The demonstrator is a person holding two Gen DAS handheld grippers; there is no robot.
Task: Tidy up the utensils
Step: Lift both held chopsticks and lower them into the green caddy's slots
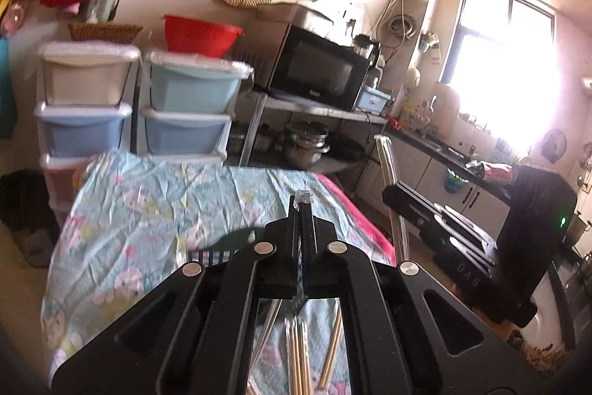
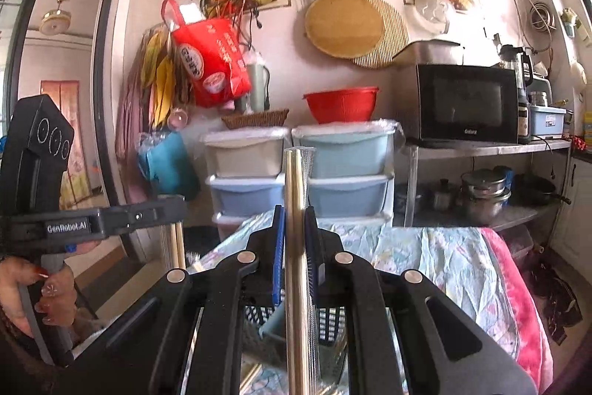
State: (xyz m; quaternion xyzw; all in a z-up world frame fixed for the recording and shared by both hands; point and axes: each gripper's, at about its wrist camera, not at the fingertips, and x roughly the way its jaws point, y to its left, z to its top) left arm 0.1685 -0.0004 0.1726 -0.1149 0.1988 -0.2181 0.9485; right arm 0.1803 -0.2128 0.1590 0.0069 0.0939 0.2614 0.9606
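Note:
My right gripper [image 2: 295,239] is shut on a pair of metal chopsticks in a clear wrapper [image 2: 296,210], held upright above a dark mesh utensil basket [image 2: 329,321]. The same chopsticks [image 1: 386,165] and the right gripper [image 1: 436,228] show at the right of the left wrist view. My left gripper [image 1: 303,232] is shut, with a scrap of clear wrapper [image 1: 302,198] at its tips. In the right wrist view the left gripper [image 2: 174,206] holds a metal chopstick [image 2: 179,247]. Several wooden chopsticks [image 1: 299,358] lie on the floral tablecloth [image 1: 148,210] below the left gripper.
Stacked plastic drawers [image 2: 296,173] stand behind the table, with a red colander [image 2: 342,104] on top. A microwave [image 2: 462,102] sits on a metal shelf [image 2: 492,150] with pots [image 2: 484,191] below. A counter [image 1: 444,150] runs along the window at right.

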